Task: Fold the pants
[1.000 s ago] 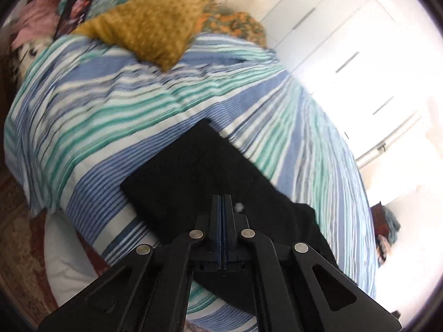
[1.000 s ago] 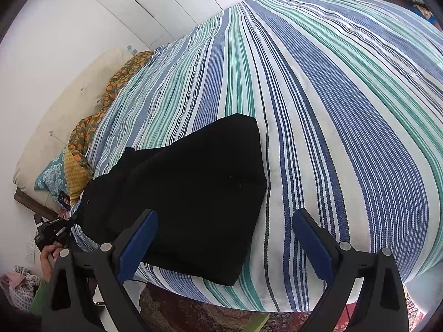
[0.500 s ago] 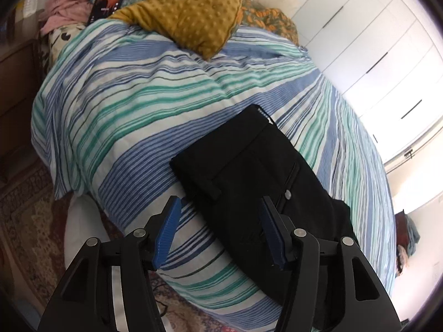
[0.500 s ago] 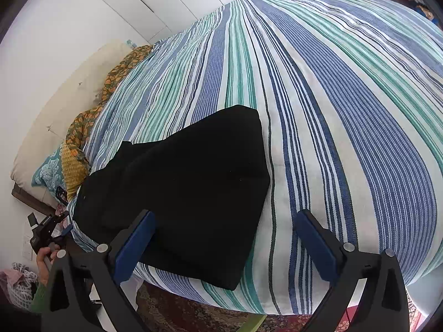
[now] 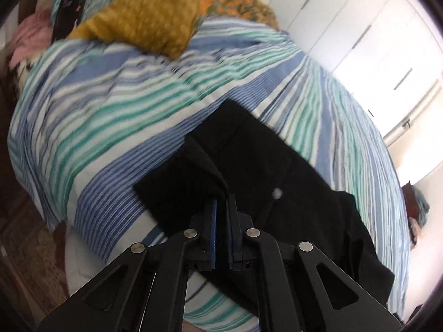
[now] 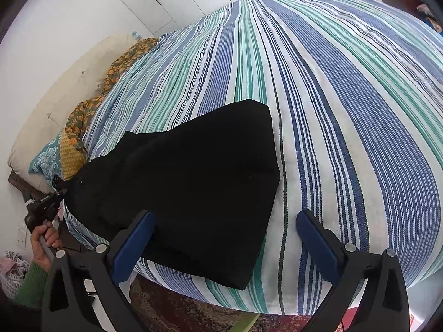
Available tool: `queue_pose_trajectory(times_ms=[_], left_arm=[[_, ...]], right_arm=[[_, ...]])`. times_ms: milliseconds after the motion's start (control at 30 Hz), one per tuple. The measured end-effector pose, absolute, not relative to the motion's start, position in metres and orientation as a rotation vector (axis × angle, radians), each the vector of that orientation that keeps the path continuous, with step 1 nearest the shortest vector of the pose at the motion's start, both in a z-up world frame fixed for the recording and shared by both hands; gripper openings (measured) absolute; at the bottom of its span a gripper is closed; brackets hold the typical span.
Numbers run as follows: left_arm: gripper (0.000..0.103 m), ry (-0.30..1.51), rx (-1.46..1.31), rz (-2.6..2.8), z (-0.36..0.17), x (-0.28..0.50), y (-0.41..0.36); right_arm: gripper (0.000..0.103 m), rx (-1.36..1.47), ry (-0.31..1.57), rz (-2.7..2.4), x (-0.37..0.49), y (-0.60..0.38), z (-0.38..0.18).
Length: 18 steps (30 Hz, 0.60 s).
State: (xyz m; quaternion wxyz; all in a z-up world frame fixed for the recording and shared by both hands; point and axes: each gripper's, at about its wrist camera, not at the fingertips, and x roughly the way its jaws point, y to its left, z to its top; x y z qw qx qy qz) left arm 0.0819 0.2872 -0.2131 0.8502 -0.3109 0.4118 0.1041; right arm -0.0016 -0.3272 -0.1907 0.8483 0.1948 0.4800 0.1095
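Your left tool [image 5: 220, 207] has just snapped closed and it's pinching a raised fold of the black pants [image 6: 193, 188] near the waistband end, pulling that bit up off the bed [image 6: 346, 110]. The rest of the pants lie flat across the striped bedspread, close to the near edge. Your right tool [image 6: 224, 221] hangs over the other end of them, spread wide with nothing gripped. A mustard pillow [image 5: 149, 13] sits at the head.
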Motion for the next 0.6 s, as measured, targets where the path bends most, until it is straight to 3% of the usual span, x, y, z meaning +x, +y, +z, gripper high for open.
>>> queue_pose_trajectory(times_ms=[100, 167, 267, 600], left_arm=[[0.010, 0.850, -0.675, 0.239, -0.211, 0.067, 0.294], [0.027, 0.850, -0.679, 0.268, -0.208, 0.056, 0.296], [0.043, 0.825, -0.749, 0.325, -0.214, 0.037, 0.305], [0.043, 0.805, -0.886, 0.236, -0.235, 0.062, 0.320]], right_arm=[[0.101, 0.397, 1.003, 0.238, -0.003, -0.323, -0.187], [0.101, 0.402, 1.003, 0.240, -0.005, -0.323, -0.188], [0.101, 0.405, 1.012, 0.238, -0.002, -0.323, -0.190], [0.101, 0.399, 1.011, 0.250, -0.001, -0.321, -0.190]])
